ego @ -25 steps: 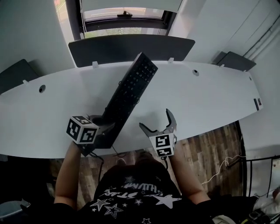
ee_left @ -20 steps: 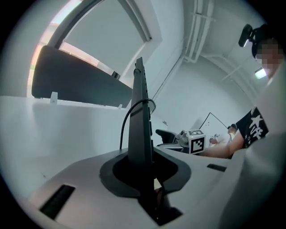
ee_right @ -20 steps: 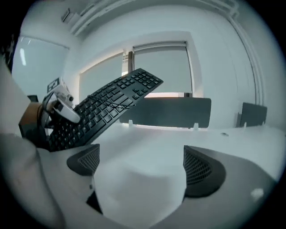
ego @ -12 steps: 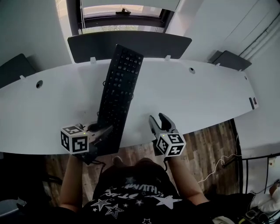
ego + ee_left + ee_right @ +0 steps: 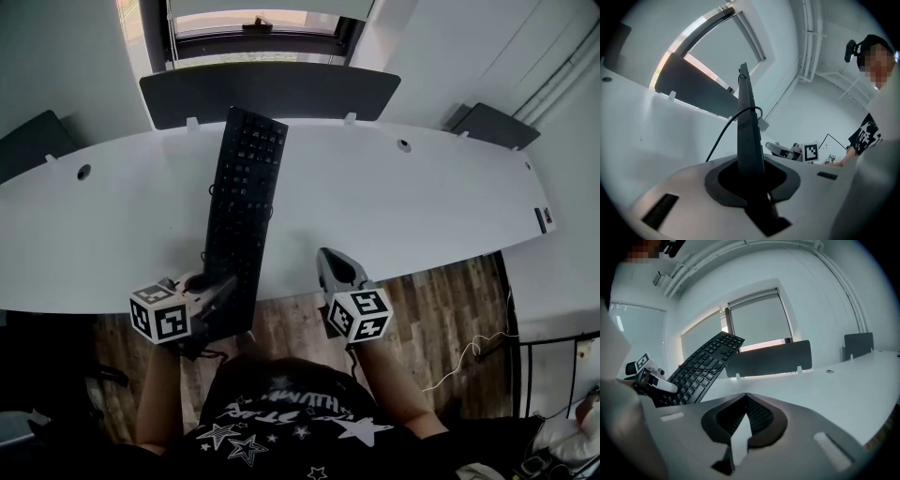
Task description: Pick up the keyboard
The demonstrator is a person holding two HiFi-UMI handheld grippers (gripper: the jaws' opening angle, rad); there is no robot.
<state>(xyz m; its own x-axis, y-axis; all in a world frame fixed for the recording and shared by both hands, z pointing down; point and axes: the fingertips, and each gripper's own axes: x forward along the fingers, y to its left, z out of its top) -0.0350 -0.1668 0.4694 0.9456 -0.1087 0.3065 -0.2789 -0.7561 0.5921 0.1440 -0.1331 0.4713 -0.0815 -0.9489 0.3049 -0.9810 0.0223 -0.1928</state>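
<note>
Head view: the black full-size plastic keyboard (image 5: 244, 202) runs lengthwise across the white curved desk (image 5: 422, 206), from just short of the desk's back edge to beyond its near edge. The left gripper (image 5: 217, 292) holds that near end, off the desk's near edge. The right gripper (image 5: 330, 262) sits at the desk's near edge, to the keyboard's right and apart from it. Left gripper view: the keyboard (image 5: 747, 136) shows edge-on, standing upright between the left gripper's (image 5: 750, 180) jaws, which pinch its near end. A thin black cable (image 5: 723, 138) curves off the keyboard towards the desk. Right gripper view: the right gripper's (image 5: 746, 401) jaws are pressed together with nothing between them. The keyboard (image 5: 705, 364) lies to the left, well clear of these jaws. It is tilted, with its far end raised above the desk and its keys facing this camera.
</note>
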